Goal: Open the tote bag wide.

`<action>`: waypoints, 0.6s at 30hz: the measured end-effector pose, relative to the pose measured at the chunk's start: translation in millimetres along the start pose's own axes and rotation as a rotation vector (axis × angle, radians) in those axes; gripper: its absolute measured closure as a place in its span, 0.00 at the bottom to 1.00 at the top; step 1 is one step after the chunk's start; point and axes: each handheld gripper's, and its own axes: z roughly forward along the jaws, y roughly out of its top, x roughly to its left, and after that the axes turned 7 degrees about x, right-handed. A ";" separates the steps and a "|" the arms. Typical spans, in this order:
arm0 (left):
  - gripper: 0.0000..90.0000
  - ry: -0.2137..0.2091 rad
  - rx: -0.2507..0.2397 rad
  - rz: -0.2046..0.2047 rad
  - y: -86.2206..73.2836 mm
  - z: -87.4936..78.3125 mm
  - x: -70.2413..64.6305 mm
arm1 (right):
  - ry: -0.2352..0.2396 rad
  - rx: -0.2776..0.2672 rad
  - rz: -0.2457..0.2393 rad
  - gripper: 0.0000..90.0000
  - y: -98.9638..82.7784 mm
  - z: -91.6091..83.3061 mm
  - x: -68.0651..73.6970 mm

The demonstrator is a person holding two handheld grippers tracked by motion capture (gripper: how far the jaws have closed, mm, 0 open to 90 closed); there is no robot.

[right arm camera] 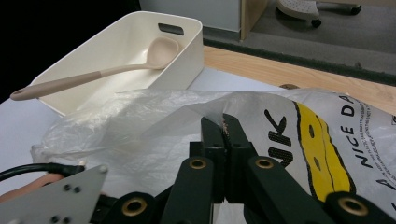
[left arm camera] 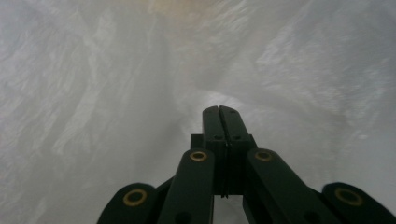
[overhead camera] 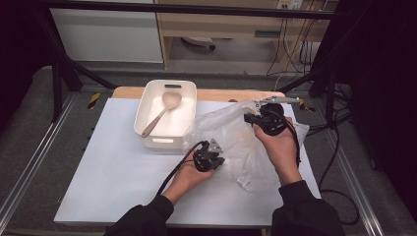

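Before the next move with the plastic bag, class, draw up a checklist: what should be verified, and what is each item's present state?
1. Left gripper closed on the plastic bag: ok; the left gripper view shows the jaws together with film all around them.
2. Right gripper gripping the bag's edge: ok; jaws shut on the film.
3. Bag mouth open wide enough: cannot tell; the film is crumpled between the two grippers.
4. Ladle within reach: ok; it lies in the white bin, its handle resting on the rim.
5. Bin free of the bag: cannot tell; the bag bulges against its near corner.
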 end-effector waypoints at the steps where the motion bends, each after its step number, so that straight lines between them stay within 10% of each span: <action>1: 1.00 -0.009 -0.005 0.006 0.9 -3.3 -3.2 | 0.003 0.000 0.006 1.00 -0.8 0.5 -0.8; 8: 1.00 -0.055 -0.019 0.049 2.5 -33.8 -26.8 | 0.011 0.001 0.037 1.00 -3.7 3.6 -6.4; 18: 1.00 -0.047 -0.062 -0.035 1.6 -85.3 -19.3 | 0.018 0.028 0.025 1.00 -5.6 11.7 -2.0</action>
